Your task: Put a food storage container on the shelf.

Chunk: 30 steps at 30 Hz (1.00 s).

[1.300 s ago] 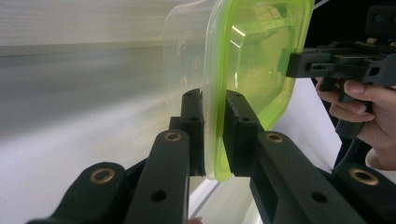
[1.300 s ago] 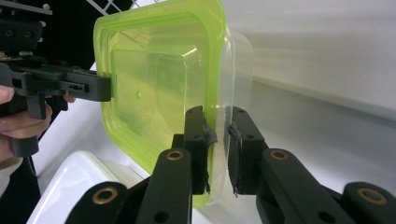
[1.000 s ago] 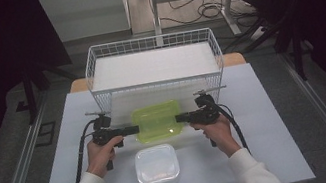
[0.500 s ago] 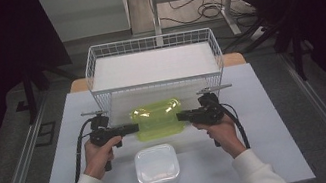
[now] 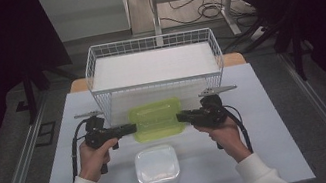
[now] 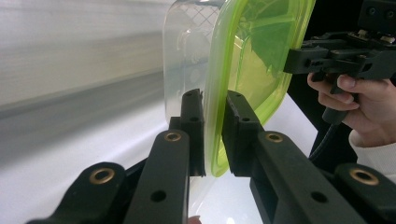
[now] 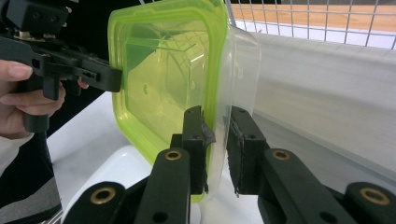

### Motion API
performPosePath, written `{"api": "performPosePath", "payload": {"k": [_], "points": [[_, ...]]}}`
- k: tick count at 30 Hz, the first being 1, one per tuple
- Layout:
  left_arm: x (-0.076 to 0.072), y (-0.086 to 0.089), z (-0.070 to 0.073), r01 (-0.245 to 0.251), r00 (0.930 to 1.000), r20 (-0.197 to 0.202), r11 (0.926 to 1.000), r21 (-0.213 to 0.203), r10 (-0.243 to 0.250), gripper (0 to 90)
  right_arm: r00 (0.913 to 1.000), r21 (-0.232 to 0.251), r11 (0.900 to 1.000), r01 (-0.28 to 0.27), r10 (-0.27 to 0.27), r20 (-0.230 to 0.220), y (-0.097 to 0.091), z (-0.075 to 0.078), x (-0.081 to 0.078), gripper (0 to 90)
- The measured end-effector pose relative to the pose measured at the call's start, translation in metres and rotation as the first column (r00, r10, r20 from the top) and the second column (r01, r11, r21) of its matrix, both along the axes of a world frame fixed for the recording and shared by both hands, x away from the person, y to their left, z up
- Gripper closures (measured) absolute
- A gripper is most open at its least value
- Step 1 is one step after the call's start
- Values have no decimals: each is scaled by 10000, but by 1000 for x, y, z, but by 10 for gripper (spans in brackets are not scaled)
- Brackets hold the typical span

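Green-lidded box [image 5: 157, 119] sits just in front of the wire basket [image 5: 151, 48], pinched at opposite lid rims by left gripper [image 5: 129, 128] and right gripper [image 5: 181, 116], jaws narrow on the rim. Looks light, thin, flexy, slick plastic; hold at both rims. White box [image 5: 158, 166] nearer.
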<state>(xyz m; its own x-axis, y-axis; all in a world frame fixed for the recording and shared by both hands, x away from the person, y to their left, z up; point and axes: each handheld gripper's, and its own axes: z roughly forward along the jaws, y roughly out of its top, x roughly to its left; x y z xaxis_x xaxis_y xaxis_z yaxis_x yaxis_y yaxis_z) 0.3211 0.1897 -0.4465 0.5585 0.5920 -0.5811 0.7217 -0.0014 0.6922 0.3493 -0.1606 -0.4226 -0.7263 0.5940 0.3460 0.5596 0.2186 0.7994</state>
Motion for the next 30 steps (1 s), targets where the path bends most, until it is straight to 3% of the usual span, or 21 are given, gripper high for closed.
{"api": "performPosePath", "payload": {"k": [17,30], "points": [[-12,0,12,195,9989,431,9998,-31,-194,798,9977,146,9994,-303,294,605,-7,11,-21,784],[-18,-1,23,237,9958,884,9996,-123,-225,796,9949,295,9990,-333,303,965,-9,17,-25,788]]}}
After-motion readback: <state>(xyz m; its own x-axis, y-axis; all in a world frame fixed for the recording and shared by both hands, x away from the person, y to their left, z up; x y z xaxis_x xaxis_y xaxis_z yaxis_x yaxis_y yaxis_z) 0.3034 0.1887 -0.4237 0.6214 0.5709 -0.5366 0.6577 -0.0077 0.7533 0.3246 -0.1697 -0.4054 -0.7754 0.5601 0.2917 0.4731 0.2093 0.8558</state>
